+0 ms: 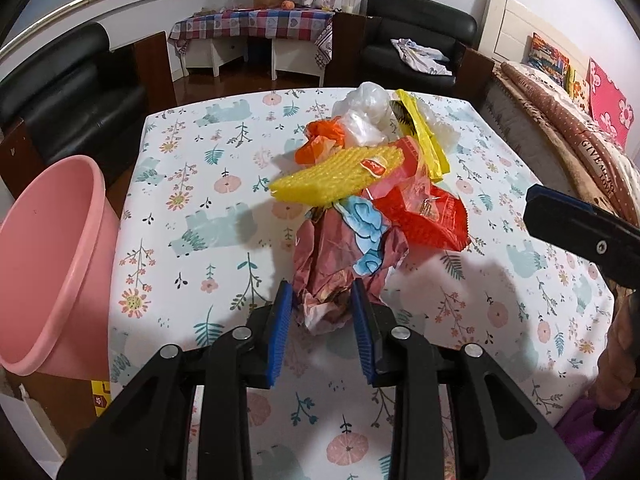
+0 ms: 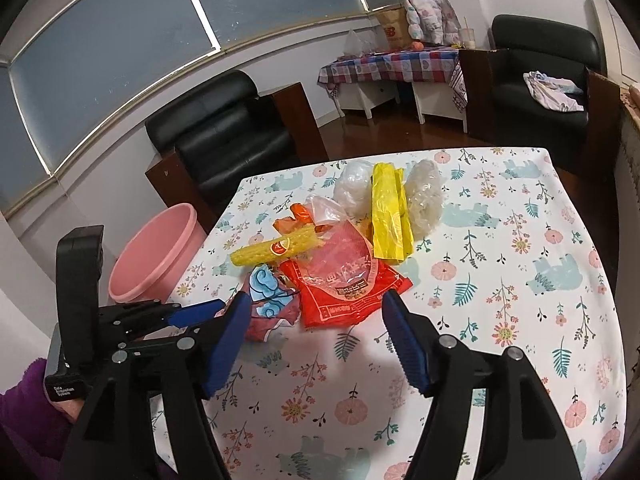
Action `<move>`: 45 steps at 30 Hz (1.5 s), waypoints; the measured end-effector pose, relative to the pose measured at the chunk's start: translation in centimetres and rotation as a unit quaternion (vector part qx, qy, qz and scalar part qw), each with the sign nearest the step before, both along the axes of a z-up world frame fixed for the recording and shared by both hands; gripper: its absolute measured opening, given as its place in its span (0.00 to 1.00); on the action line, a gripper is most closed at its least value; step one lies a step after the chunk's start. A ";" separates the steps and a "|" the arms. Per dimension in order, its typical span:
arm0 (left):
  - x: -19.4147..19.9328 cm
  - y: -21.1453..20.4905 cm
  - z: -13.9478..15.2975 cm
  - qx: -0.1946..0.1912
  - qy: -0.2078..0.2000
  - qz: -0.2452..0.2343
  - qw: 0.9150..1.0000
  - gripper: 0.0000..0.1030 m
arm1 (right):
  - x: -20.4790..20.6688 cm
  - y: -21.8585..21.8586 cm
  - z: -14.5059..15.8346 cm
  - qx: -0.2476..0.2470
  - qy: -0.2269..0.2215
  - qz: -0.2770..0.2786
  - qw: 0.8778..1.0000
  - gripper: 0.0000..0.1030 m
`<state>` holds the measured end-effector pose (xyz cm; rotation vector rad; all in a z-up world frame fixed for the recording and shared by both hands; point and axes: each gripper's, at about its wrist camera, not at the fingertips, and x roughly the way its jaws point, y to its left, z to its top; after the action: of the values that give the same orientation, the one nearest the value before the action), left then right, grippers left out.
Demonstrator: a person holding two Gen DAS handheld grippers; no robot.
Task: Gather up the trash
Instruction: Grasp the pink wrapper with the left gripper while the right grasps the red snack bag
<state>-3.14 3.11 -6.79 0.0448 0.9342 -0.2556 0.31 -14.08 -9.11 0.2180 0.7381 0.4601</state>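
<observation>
A heap of trash lies on the flowered table (image 1: 192, 184): a crumpled pink and blue wrapper (image 1: 340, 264), a yellow foam net (image 1: 336, 176), a red bag (image 1: 424, 216), an orange bag (image 1: 320, 140), a yellow bag (image 1: 424, 136) and clear plastic (image 1: 368, 108). My left gripper (image 1: 322, 296) has its jaws around the near end of the crumpled wrapper, touching it on both sides. My right gripper (image 2: 316, 304) is open just in front of the red bag (image 2: 348, 280); it also shows at the right edge of the left wrist view (image 1: 580, 236).
A pink bin (image 1: 48, 264) stands off the table's left edge, also seen in the right wrist view (image 2: 156, 252). Black armchairs (image 1: 416, 40) and a small checked table (image 1: 252, 28) stand beyond. A bed (image 1: 560, 120) is at the right.
</observation>
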 end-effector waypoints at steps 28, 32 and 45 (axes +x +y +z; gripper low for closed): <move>0.9 1.2 0.2 -0.003 0.010 0.031 0.999 0.30 | 5.5 3.9 -4.2 -0.109 0.056 0.061 0.991 0.09; 0.8 1.8 0.4 -0.008 0.011 0.035 0.999 0.30 | 5.2 2.3 -3.9 -0.092 0.055 0.046 0.993 0.02; 1.1 1.0 0.1 -0.024 0.027 0.022 0.999 0.29 | 2.3 -2.5 -1.6 -0.011 0.052 0.024 0.998 0.01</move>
<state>-2.09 4.07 -6.70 -0.0267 0.9804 -0.2387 2.61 -16.62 -10.74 0.2060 0.8518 0.4887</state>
